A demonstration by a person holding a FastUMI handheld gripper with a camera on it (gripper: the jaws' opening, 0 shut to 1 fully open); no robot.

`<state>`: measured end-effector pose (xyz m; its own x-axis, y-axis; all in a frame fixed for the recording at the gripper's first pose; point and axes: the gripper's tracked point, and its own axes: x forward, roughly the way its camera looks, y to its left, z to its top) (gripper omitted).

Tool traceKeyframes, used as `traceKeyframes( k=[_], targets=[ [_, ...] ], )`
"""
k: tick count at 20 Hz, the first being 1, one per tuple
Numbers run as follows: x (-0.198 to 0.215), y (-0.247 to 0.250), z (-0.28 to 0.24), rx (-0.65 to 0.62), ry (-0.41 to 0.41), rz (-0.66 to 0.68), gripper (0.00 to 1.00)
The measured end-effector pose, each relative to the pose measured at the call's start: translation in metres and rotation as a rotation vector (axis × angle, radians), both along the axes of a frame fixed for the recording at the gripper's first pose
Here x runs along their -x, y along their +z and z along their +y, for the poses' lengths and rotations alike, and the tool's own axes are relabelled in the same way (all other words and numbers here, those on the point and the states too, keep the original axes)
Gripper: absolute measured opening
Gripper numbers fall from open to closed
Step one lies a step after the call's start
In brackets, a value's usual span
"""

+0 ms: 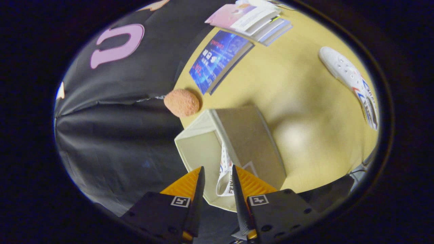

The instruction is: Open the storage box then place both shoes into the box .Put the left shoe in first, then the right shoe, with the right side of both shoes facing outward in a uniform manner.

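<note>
Print shows on the blue book (218, 61) and the shoe (356, 83), but none of it is legible.

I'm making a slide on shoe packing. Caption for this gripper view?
Tongs open over the open storage box, one shoe inside it, the second shoe still on the table.

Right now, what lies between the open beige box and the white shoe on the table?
Bare yellow tabletop separates beige storage box and white canvas shoe, gripper view.
</note>
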<state>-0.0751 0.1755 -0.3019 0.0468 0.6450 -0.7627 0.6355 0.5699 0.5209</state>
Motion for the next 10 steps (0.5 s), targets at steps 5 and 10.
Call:
traceKeyframes(
  k=[5,10],
  targets=[
    [-0.006,-0.02,-0.102,0.148,-0.014,-0.052,0.48],
    [0.018,-0.056,-0.204,0.302,-0.029,-0.006,0.48]
  ],
)
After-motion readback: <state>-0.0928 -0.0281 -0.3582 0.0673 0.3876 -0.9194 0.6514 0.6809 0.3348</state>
